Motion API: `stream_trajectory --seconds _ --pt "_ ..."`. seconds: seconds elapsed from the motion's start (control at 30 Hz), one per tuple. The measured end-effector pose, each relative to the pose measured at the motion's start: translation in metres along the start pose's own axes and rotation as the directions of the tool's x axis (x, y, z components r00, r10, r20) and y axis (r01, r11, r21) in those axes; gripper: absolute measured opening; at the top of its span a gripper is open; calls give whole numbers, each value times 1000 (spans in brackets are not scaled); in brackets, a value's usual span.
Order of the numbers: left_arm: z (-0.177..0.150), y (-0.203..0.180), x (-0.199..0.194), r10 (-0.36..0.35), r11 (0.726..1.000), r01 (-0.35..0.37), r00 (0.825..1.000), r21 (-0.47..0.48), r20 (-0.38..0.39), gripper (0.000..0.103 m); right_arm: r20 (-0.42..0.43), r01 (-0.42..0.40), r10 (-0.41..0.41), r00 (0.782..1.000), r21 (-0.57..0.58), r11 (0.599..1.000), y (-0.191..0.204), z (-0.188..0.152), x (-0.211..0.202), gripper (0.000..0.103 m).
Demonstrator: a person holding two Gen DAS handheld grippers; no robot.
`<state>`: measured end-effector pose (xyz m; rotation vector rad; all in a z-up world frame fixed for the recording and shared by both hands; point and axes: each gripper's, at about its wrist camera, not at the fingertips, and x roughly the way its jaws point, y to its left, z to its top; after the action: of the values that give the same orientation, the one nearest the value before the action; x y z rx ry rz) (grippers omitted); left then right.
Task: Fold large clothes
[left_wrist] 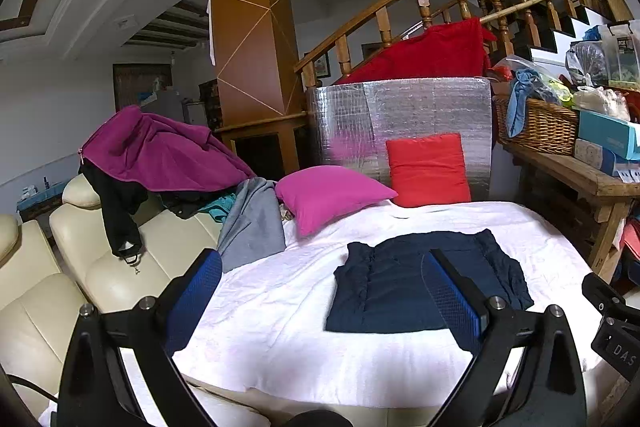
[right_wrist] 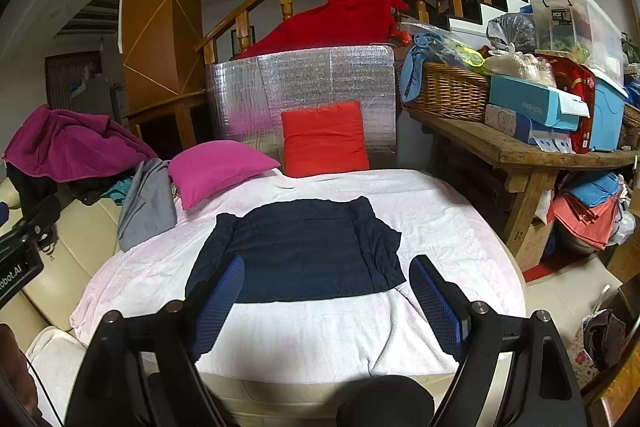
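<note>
Clothes first: the dark blue garment [left_wrist: 424, 279] lies flat and partly folded on the white sheet [left_wrist: 280, 327] that covers the bed, in your left wrist view. Your left gripper [left_wrist: 324, 291] hangs above the near part of the sheet with its jaws spread wide. Nothing sits between the blue pads [left_wrist: 196, 291], and neither pad touches cloth; the right-hand pad only overlaps the garment in the picture. Behind the garment a pink pillow [left_wrist: 328, 195] and a red pillow [left_wrist: 428, 171] rest at the far edge of the bed, the red one leaning on a silver panel [left_wrist: 400, 107]. A grey garment [left_wrist: 252, 223] droops from the cream sofa [left_wrist: 52, 267] onto the sheet, and a purple jacket [left_wrist: 160, 151] is heaped on the sofa back. At the right edge you can see part of the other gripper's black body.

In your right wrist view the same dark blue garment [right_wrist: 304, 251] lies in the middle of the sheet [right_wrist: 320, 331], its sleeves turned in along both sides. Your right gripper [right_wrist: 328, 299] is held above the near hem, jaws wide apart and empty. Its left pad [right_wrist: 220, 295] overlaps the garment's near corner, though you cannot tell whether it touches. To the right stands a wooden bench [right_wrist: 520, 147] loaded with a wicker basket [right_wrist: 448, 95] and boxes.
</note>
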<state>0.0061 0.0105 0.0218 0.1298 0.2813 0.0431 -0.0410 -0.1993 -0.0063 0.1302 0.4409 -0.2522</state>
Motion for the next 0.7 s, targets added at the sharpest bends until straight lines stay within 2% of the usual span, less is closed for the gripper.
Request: stream_trajectory --seconds 0.7 --pt "-1 5 -2 7 1000 -7 1000 -3 9 100 3 9 -9 1000 -11 1000 4 1 -2 87"
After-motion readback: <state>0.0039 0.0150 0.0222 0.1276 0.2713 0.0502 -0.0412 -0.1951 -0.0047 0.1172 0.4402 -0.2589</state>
